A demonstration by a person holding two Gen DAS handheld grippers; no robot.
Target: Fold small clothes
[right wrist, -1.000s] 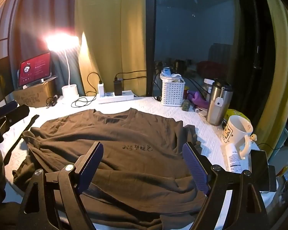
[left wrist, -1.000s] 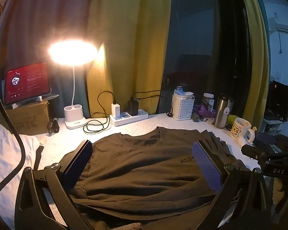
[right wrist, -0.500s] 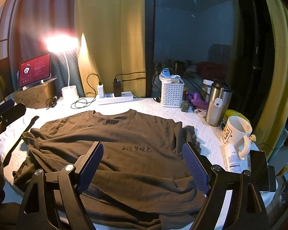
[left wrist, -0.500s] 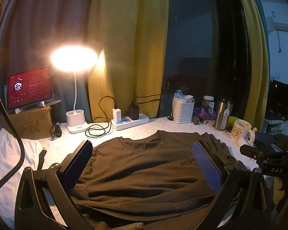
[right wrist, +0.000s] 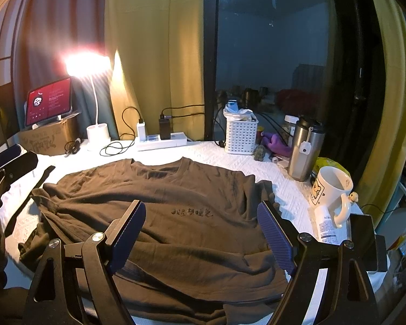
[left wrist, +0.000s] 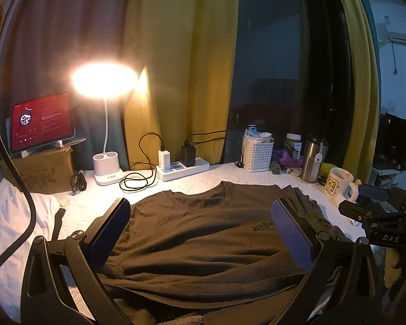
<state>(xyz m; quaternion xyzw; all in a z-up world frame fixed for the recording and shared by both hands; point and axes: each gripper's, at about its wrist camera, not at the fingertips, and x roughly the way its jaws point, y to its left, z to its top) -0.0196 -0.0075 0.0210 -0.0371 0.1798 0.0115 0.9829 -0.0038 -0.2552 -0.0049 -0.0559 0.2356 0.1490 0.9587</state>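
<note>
Dark t-shirt point(right wrist: 159, 216) spread face up, wrinkled, across white-covered table point(right wrist: 284, 189). Soft, light, limp; likely to sag and bunch, so best pinched at hem corners or shoulder seams. Left tool point(left wrist: 203, 233) and right tool point(right wrist: 200, 233) both wide, holding nothing. Mug point(right wrist: 330, 192) and flask point(right wrist: 303, 151) near edge; lamp point(left wrist: 105, 81) lit, curtains behind.

The dark brown cloth T-shirt point(right wrist: 176, 216) looks soft, matt and creased. Beneath it the white worktop cover point(right wrist: 284, 189) is quilted, textured fabric. The steel tumbler point(right wrist: 304, 149) has a brushed metal sheen; the white ceramic mug point(right wrist: 330, 189) is glossy. The white plastic basket point(right wrist: 241, 138) is perforated.
</note>
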